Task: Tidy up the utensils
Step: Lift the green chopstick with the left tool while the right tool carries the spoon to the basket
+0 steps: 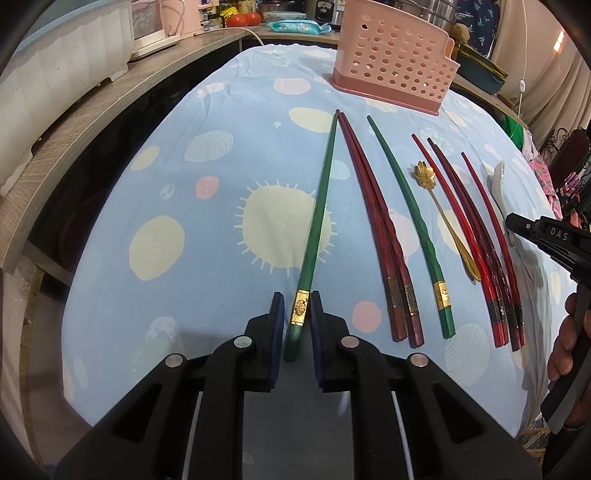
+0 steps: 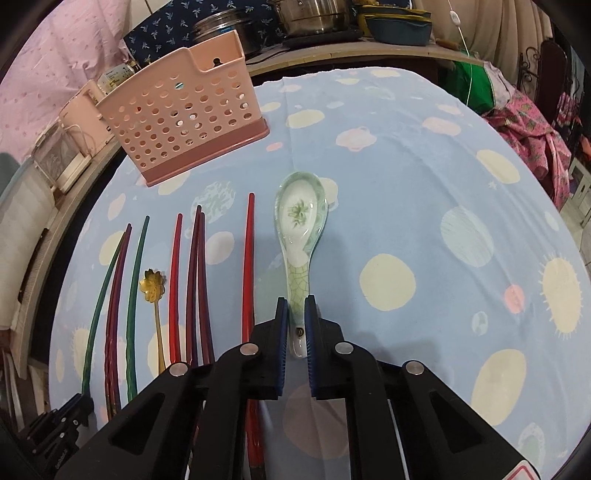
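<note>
A pink perforated utensil holder [image 1: 393,68] stands at the far side of the blue cloth; it also shows in the right wrist view [image 2: 181,118]. Green and red chopsticks and a gold flower spoon [image 1: 428,175] lie in a row. My left gripper [image 1: 298,308] has its pads on both sides of the gold-banded end of a green chopstick [image 1: 317,229]. My right gripper [image 2: 295,314] has its pads against the handle of a white and green ceramic spoon [image 2: 300,218], which lies on the cloth.
A second green chopstick [image 1: 410,218], dark red pairs [image 1: 373,221] and bright red chopsticks [image 2: 248,266] lie between the grippers. A wooden shelf [image 1: 92,122] with appliances runs along the left. Pots [image 2: 310,16] and dishes stand behind the table.
</note>
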{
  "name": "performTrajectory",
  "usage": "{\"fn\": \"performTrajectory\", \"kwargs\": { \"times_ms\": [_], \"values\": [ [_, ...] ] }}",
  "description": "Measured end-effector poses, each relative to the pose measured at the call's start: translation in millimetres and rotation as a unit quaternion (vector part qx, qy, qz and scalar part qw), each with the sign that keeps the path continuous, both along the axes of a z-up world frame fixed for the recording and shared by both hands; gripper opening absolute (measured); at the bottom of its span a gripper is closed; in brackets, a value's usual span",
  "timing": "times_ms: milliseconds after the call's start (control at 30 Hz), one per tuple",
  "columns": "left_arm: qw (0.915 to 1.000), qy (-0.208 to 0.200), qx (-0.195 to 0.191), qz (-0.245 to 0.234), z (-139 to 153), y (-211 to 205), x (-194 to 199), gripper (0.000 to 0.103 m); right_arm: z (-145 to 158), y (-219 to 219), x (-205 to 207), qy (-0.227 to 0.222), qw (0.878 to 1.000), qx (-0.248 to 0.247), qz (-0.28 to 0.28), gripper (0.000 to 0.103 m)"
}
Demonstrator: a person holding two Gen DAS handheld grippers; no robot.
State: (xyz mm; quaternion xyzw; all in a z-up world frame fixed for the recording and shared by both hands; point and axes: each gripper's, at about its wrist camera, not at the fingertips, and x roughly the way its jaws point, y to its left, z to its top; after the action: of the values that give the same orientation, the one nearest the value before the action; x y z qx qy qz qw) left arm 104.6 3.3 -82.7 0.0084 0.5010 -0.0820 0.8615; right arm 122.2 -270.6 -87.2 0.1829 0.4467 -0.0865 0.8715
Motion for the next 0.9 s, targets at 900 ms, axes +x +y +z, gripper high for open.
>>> {"fn": "performTrajectory", "kwargs": {
  "times_ms": [900],
  "values": [
    [0.999,-0.019,-0.041,0.004,25.6,12.5,-14.1,0.007,30.2,-0.1,-40.1,-0.032,0.999,-0.002,0.009,0.009]
  ]
}}
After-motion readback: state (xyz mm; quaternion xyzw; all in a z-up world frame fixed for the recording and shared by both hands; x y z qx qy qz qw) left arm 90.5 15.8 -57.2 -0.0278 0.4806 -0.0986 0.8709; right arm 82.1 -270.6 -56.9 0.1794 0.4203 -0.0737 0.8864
